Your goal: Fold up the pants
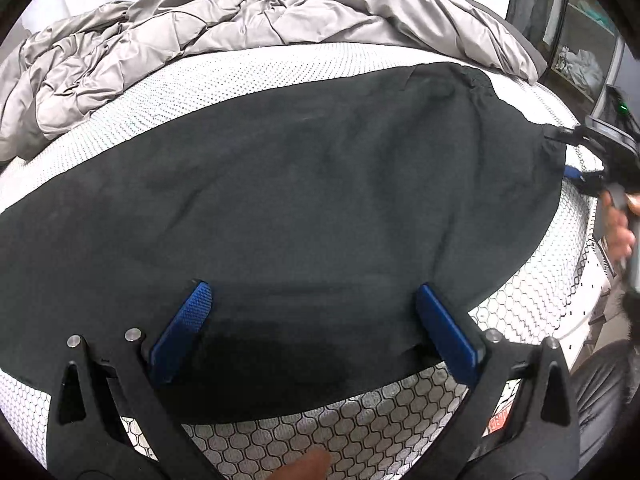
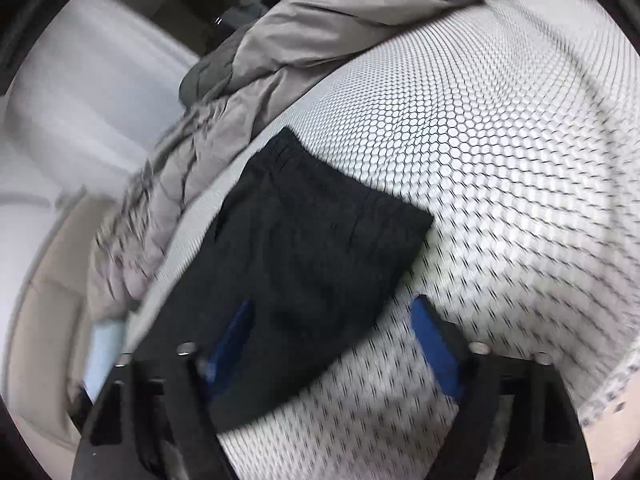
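Left gripper [image 1: 314, 314] is spread wide just over the near edge of the black pants [image 1: 280, 200], which lie flat on the honeycomb mattress [image 1: 380, 420]. Right gripper [image 2: 332, 332] is wide too, over the pants' corner, gripping nothing.

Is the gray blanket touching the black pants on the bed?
Apart. In the left wrist view a strip of bare white mattress runs between the gray blanket and the far edge of the black pants.
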{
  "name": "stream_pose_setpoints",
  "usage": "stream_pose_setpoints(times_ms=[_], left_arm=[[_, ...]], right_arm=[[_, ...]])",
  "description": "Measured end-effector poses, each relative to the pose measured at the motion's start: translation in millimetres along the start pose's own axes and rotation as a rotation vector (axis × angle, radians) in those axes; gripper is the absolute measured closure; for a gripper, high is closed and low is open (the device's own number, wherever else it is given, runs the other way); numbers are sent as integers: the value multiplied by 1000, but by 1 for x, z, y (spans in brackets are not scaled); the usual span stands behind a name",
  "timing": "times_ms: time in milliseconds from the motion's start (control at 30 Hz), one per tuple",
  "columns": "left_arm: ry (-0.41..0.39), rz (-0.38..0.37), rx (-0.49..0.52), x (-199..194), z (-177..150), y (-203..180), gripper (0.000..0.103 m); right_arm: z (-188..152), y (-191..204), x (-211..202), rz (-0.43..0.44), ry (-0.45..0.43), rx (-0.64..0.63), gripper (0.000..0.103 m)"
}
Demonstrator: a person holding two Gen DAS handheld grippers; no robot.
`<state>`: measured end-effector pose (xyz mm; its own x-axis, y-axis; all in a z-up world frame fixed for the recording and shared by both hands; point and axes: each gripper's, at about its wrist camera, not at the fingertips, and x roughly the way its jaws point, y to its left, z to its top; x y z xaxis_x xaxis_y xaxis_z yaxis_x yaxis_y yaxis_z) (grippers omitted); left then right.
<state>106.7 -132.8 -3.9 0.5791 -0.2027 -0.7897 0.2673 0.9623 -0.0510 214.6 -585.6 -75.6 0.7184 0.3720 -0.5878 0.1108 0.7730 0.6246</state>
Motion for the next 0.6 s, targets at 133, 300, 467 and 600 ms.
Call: stream_pose_setpoints(times_ms=[133,300,467,600], left_arm=[[-4,6,-3,1,-1,4,1],[4,-5,-27,3,0,11,1],[1,4,-21,2,-1,11,1],[-5,13,-39,-3,-2,15,1]], right_arm=[[16,-7,17,8,-23,55,79],[17,16,-23,52,-116,-48,90],[4,-4,-3,-170,-6,-82,75],[11,-5,-30,-122,-119,10,44]])
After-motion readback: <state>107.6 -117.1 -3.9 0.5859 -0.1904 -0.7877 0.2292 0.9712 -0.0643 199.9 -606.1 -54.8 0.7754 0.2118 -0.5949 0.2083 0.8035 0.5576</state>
